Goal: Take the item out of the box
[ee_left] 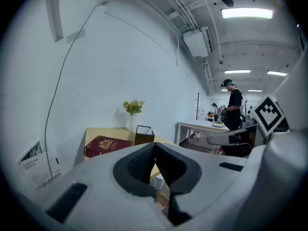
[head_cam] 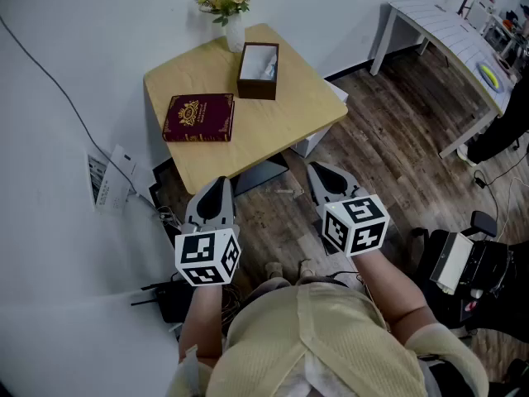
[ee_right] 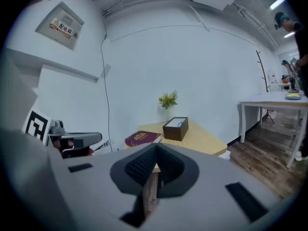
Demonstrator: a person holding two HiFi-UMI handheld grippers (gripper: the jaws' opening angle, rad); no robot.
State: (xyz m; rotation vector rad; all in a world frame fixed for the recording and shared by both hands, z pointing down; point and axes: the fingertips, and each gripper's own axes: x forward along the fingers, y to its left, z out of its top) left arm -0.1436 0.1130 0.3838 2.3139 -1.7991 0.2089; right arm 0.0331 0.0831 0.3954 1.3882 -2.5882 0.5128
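Box (head_cam: 258,71) on table (head_cam: 285,122) lies well beyond left tool (head_cam: 218,182) and right tool (head_cam: 320,170), both pressed together.

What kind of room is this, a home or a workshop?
Probably a lab or office workspace, not a home: a white workbench with a person standing at it, strip lights under exposed ceiling pipes, and electronic gear on the wooden floor.

**Head view:** camera above the person, facing steeply down past the left claw (head_cam: 218,184) and right claw (head_cam: 325,172) to the surface (head_cam: 285,131) ahead. **Left gripper view, right gripper view:** low, nearly level, each looking along its own jaws from well short of the surface. All three share the surface, box (head_cam: 258,71) and book (head_cam: 199,117).
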